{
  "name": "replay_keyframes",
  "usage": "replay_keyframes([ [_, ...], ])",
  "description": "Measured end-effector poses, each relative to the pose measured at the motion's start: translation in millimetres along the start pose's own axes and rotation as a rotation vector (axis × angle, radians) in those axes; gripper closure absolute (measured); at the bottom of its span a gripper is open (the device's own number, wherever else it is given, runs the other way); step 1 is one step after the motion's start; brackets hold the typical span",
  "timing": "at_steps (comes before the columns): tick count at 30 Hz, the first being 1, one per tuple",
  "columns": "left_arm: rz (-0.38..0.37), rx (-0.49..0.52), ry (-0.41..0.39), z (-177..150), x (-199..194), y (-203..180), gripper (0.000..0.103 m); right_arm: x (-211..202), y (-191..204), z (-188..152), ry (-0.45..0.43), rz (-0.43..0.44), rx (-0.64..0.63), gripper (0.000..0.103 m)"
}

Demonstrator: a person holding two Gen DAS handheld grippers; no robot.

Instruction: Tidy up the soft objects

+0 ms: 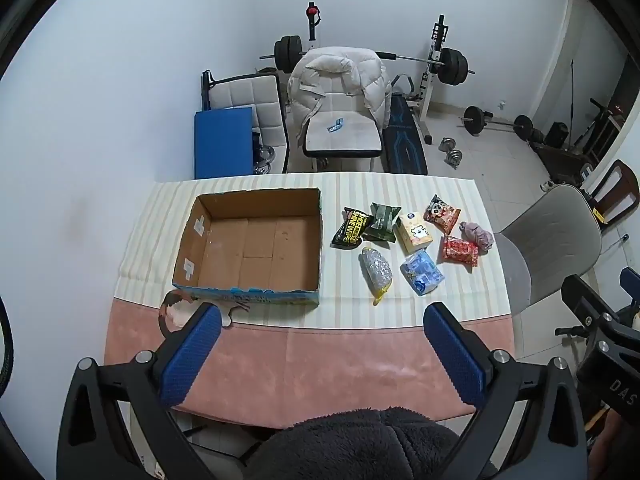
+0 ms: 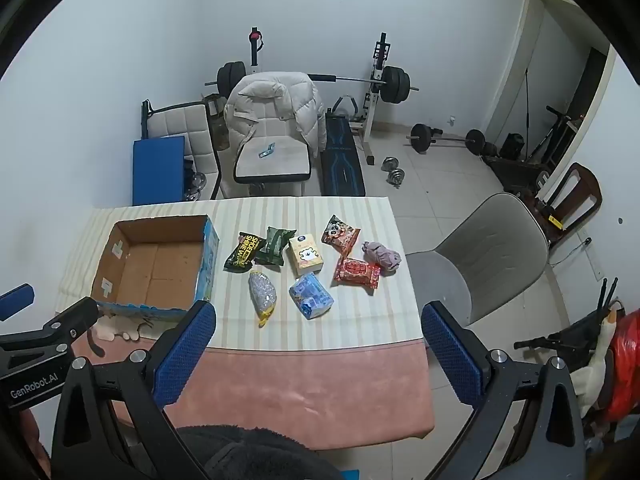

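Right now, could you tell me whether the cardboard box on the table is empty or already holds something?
Empty. The cardboard box is open-topped and both views show only its bare brown floor; the packets still lie on the striped cloth beside it.

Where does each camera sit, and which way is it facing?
Left wrist: on the left gripper, above the table's near edge, facing the cardboard box; own open jaws, dark fleece below, right gripper at the edge.
Right wrist: on the right gripper, further right, facing the packets and grey chair; own open jaws, left gripper at the edge.
Shared: box, packets, blue packet, weight bench.
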State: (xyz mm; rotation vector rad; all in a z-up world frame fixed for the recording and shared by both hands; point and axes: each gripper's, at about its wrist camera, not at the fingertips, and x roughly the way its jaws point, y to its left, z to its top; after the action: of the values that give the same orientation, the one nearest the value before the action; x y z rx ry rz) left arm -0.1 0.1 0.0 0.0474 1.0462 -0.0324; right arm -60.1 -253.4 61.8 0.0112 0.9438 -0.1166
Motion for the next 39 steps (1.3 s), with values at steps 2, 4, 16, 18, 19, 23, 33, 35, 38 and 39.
replay_keyframes([
  [2,0.0,-0.002,0.002,0.3,0.3,0.7,0.0,0.4,0.6,-0.4,-0.003,0.001,-0.001,0.0],
  [4,0.001,-0.006,0.004,0.9,0.5,1.8,0.0,0.2,0.7,-0.4,0.0,0.001,-0.001,0.0],
  [16,-0.001,-0.001,-0.002,8.2,-2.7,-6.4,0.0,-7.1,1.8,0.5,-0.003,-0.017,-0.009,0.0],
  [18,-0.003,0.002,-0.007,6.2,-2.6,-5.4,0.0,-6.7,1.1,-0.2,-0.004,-0.016,-0.009,0.0],
  [19,-0.002,0.002,-0.009,6.7,-2.0,-6.8,0.0,-6.1,1.3,0.2,-0.003,-0.016,-0.009,0.0],
  [23,-0.002,0.003,-0.019,2.2,-8.3,-7.0,0.0,-8.0,-0.7,-1.9,-0.007,-0.016,-0.006,0.0],
  [33,-0.003,0.002,-0.026,1.0,-8.3,-6.6,0.0,-12.9,-5.1,-0.3,-0.008,-0.015,0.005,0.0],
  [35,-0.003,0.002,-0.028,0.8,-8.8,-6.8,0.0,-11.9,-5.4,-0.3,-0.008,-0.012,0.005,0.0],
  [38,-0.008,-0.001,-0.029,1.8,-10.1,-6.5,0.0,-11.7,-4.5,0.5,-0.012,-0.012,0.004,0.0],
  [39,-0.009,0.001,-0.03,1.7,-10.3,-7.2,0.0,-11.1,-5.0,0.8,-0.012,-0.013,0.005,0.0],
])
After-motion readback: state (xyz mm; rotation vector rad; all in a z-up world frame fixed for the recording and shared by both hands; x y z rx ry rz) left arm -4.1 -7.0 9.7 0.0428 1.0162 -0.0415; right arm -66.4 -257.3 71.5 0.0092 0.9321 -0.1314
